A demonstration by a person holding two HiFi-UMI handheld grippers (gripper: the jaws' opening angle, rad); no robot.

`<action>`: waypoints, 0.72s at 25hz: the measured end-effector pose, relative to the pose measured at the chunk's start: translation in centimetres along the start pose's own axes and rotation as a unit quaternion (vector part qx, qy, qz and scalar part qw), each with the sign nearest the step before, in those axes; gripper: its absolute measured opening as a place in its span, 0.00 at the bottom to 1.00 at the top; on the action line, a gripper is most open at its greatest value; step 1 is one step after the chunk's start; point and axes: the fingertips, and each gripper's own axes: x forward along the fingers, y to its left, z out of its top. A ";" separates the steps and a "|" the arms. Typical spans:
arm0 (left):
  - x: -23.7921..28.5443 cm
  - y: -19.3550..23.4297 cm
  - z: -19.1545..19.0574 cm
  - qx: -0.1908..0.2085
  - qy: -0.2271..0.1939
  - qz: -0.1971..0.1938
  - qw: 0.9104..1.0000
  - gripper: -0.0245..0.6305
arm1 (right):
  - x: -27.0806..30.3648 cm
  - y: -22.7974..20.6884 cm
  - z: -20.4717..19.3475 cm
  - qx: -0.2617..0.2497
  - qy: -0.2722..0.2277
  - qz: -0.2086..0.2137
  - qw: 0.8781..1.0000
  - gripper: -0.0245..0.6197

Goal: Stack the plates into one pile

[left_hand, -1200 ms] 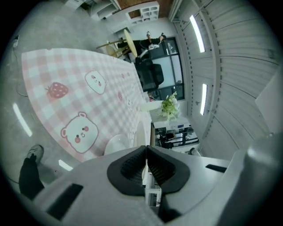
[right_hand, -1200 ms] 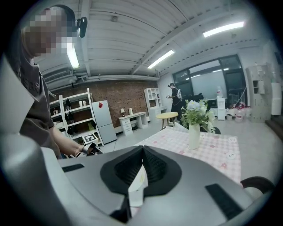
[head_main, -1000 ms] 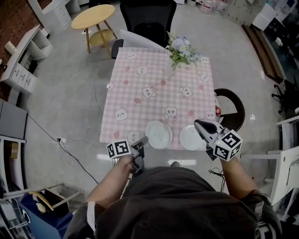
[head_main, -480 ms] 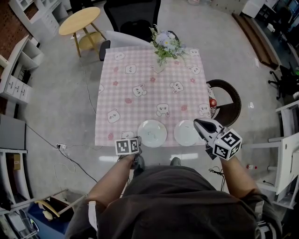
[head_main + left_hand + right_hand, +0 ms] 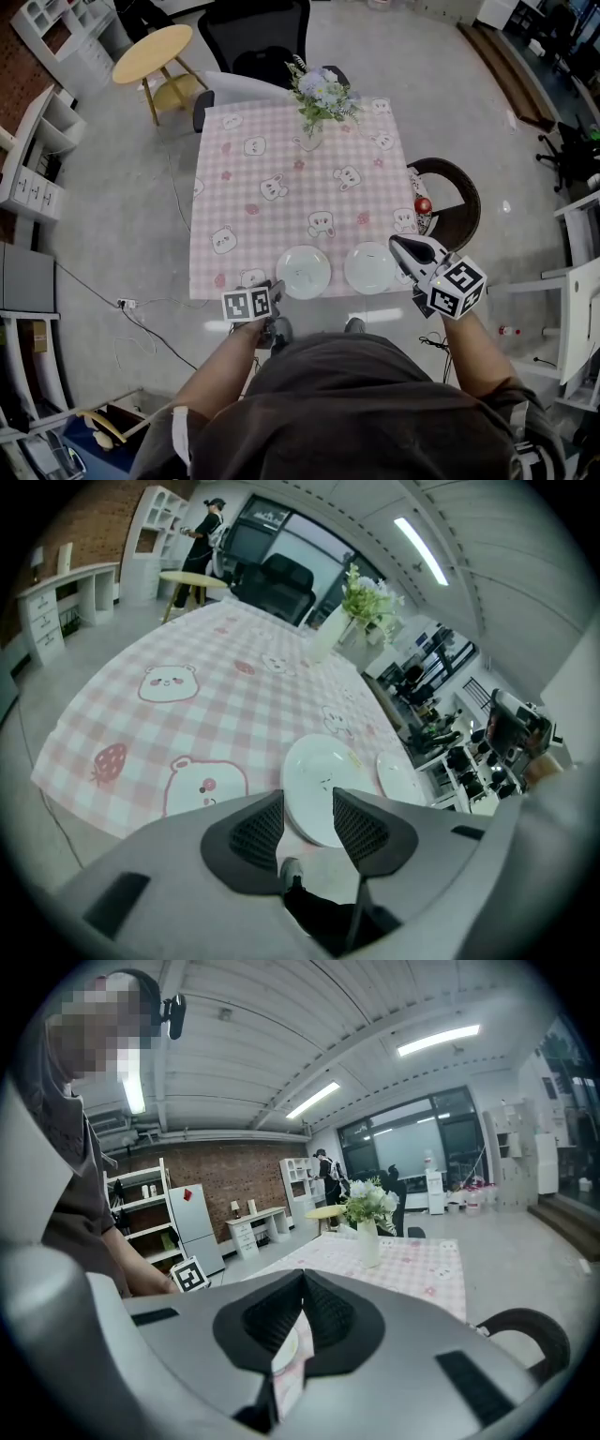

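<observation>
Two round white ceramic plates lie side by side, not touching, at the near edge of the counter. The left white plate [image 5: 304, 272] is just ahead and slightly right of the left tool [image 5: 276, 289]. The right white plate [image 5: 371, 267] is just left of the right tool [image 5: 397, 246]. Neither plate is lifted, so the stacking looks to be at its opening step, the approach.

The left tool's jaws stand apart with nothing between them, and in the left gripper view the left white plate [image 5: 323, 780] lies just beyond the gap. The right tool [image 5: 302, 1277] has its jaws pressed together and empty.

The next move likely calls for a low pinch on one plate's thin rim, then a carry onto the other plate. The right tool would have to spread its jaws first.

A pink checked cloth printed with bears [image 5: 281, 169] covers the counter and may drag under a sliding plate. A vase of pale flowers [image 5: 317, 94] stands well ahead of both tools, clear of the work. A black office chair [image 5: 258, 37] sits beyond it, and a dark round stool [image 5: 450, 202] is ahead and right of the right tool. Nothing lies between the plates.
</observation>
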 end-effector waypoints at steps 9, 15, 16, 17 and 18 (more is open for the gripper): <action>0.0 -8.3 1.5 0.037 -0.051 -0.108 0.992 0.24 | -2.0 -2.7 1.2 -0.011 -0.022 -0.003 1.000 0.03; 2.5 -15.3 1.3 0.001 -0.044 -0.167 0.985 0.42 | -4.5 -4.7 1.8 -0.022 -0.024 0.013 0.999 0.03; 3.0 -16.2 0.9 -0.010 -0.040 -0.170 0.985 0.43 | -5.0 -4.9 1.8 -0.024 -0.024 0.018 0.999 0.03; 3.6 -17.1 0.5 -0.024 -0.034 -0.172 0.984 0.44 | -5.4 -5.2 1.7 -0.026 -0.023 0.022 0.999 0.03; 4.2 -17.7 0.0 -0.041 -0.028 -0.170 0.984 0.44 | -6.0 -5.4 1.5 -0.028 -0.022 0.025 0.999 0.03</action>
